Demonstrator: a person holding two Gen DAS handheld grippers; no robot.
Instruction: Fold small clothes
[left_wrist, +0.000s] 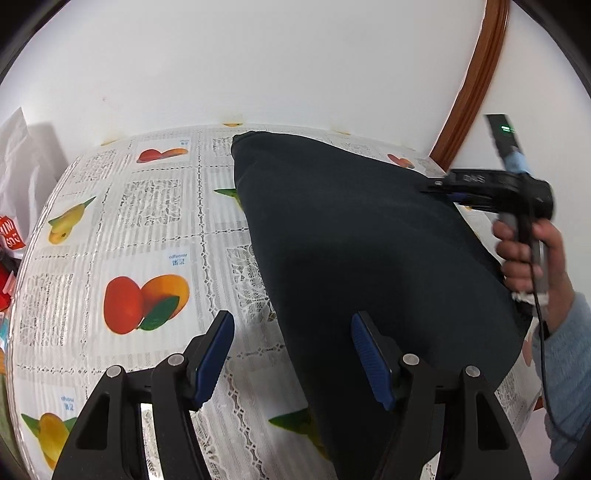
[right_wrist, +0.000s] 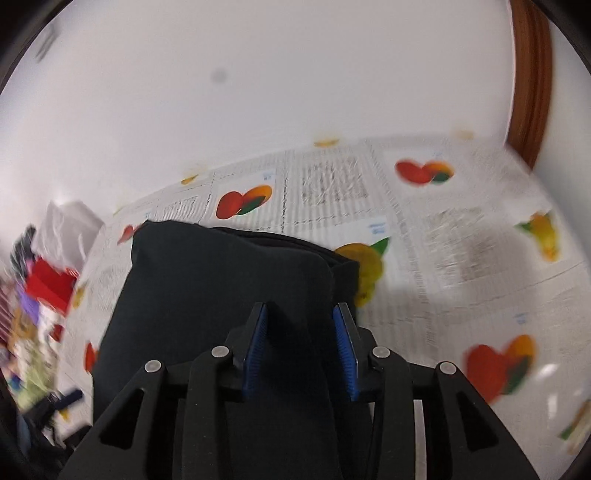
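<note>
With the dark garment (left_wrist: 362, 236) lying folded near the worktop's (left_wrist: 122, 229) far right corner, both our left gripper (left_wrist: 291, 354) and right gripper (right_wrist: 301, 350) wide open and empty, we should pinch one edge squarely and fold it evenly.

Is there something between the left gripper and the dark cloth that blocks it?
Nothing visible does. The left gripper is open at the near left edge of the dark cloth, with only the tablecloth below. The right gripper is open over the cloth's other side.
</note>
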